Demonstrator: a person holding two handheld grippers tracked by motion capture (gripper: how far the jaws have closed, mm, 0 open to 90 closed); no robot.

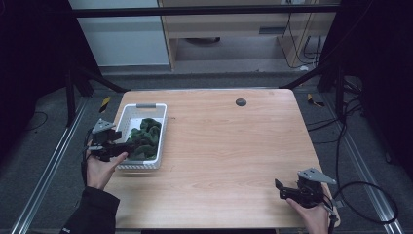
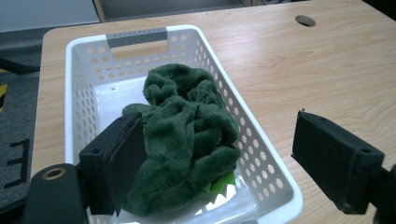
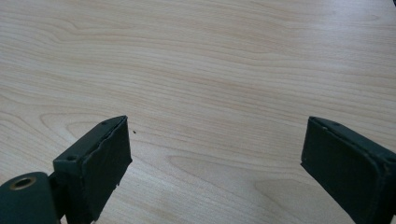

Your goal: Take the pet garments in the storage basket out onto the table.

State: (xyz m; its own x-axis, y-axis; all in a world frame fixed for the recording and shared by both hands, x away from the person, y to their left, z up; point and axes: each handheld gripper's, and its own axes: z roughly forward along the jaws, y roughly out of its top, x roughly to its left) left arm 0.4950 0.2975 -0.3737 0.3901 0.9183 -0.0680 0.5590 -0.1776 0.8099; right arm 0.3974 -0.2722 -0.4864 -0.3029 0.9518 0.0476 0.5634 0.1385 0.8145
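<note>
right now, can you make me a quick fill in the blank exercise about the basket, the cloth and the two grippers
1. The green cloth lies bunched inside the white ____.
2. The left gripper reaches the basket with its jaws ____, one jaw inside by the cloth and one outside the wall.
3. The right gripper is open over bare ____ tabletop, nothing between its jaws.
4. The basket sits on the table's ____ side in the high view.

Missing words: basket; open; wooden; left
</note>
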